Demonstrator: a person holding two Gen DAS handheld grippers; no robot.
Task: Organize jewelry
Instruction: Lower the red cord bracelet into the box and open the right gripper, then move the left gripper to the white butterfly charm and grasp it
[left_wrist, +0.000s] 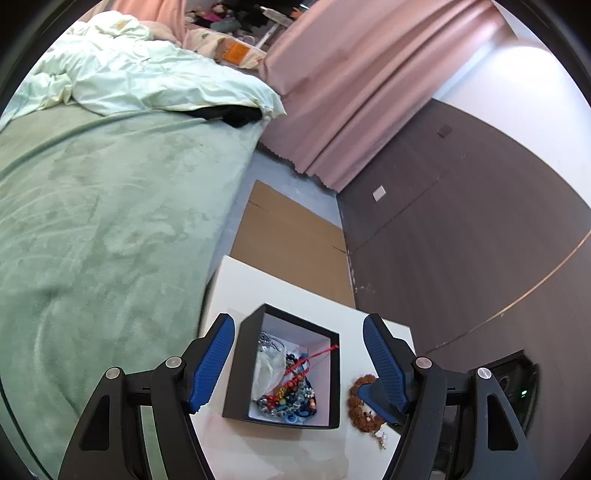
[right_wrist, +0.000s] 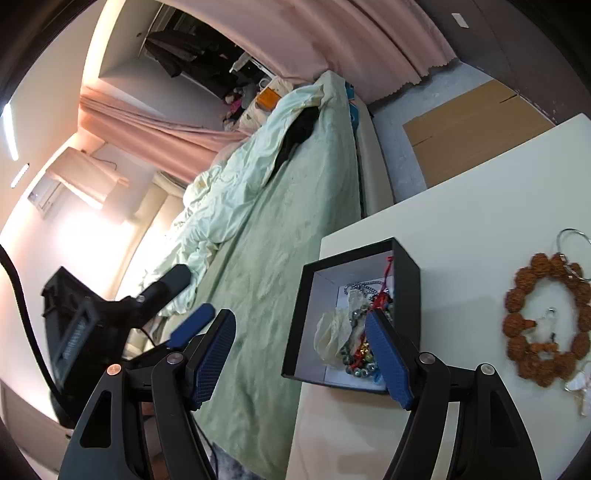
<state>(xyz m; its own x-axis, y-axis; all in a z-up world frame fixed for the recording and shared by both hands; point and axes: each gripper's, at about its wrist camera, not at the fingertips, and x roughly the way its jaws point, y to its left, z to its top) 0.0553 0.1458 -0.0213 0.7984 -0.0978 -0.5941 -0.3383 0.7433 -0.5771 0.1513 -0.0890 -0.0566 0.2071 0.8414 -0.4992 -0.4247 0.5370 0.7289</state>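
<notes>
The left gripper (left_wrist: 299, 363) hangs with jaws spread wide above the black jewelry box (left_wrist: 236, 373), already half full. The right gripper (right_wrist: 301, 354) is released too. The brown bead bracelet (right_wrist: 545, 321) lies on the white table (right_wrist: 461, 229) beside the box; I judge it should be grasped next.

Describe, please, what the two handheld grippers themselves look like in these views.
Both the left gripper and the right gripper have black angular linkage arms with round silver pivot pins. Their fingers carry blue pads with fine grid texture.
</notes>
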